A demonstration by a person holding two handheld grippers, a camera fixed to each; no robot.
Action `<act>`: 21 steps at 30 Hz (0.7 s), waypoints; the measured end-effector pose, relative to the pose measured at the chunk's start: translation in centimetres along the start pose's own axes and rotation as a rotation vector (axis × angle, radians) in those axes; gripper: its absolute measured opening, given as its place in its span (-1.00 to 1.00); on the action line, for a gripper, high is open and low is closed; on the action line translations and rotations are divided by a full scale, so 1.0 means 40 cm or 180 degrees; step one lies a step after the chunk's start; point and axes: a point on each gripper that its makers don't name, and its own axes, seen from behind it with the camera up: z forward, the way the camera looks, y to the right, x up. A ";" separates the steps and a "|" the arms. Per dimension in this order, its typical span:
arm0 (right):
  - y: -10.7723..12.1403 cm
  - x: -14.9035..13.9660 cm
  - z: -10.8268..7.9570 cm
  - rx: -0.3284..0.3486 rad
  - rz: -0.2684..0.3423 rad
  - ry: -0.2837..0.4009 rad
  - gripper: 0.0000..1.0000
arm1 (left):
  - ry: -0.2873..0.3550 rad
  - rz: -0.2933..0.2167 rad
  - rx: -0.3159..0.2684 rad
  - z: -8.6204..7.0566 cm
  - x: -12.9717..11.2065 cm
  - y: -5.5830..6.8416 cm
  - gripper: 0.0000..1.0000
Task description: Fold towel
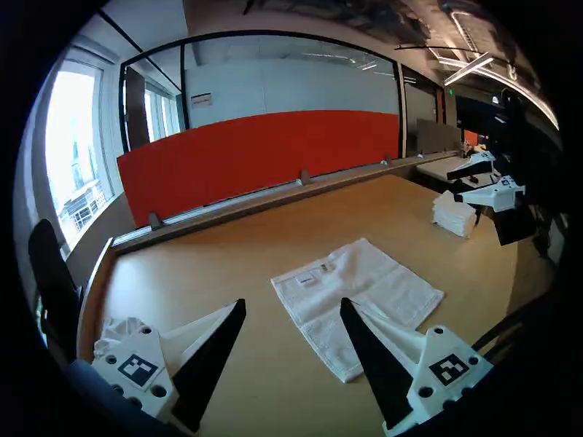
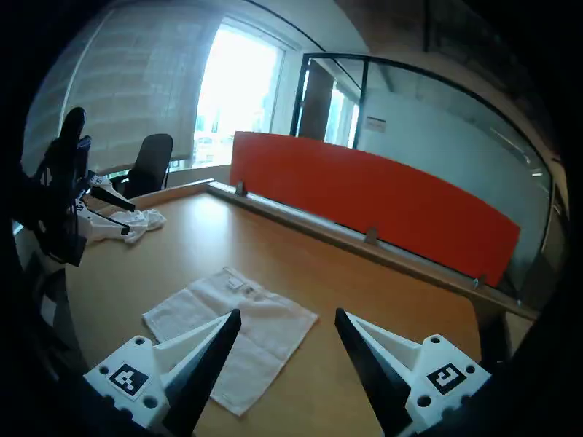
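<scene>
Wooden table (image 1: 240, 247) carries a white towel (image 1: 357, 291), spread flat near its middle and lying cornerwise ahead of both claws. The left gripper (image 1: 291, 302), fingers wide apart, has the near corner just ahead-right. The right gripper (image 2: 286, 312), likewise spread and empty, finds it ahead-left, seemingly equally near.

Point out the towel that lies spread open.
The white towel in the middle of the table, lying flat. Of the others, one is a folded stack at one end, the other a crumpled heap at the opposite end.
</scene>
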 end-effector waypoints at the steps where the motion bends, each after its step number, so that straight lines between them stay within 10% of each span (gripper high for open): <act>1: -0.004 -0.010 0.003 0.0014 0.0001 -0.0016 1.00 | -0.0020 0.0003 -0.0019 0.005 -0.011 0.007 0.92; 21: -0.112 -0.241 0.071 0.0354 -0.0063 -0.0506 1.00 | -0.0476 0.0099 -0.0351 0.095 -0.223 0.112 0.92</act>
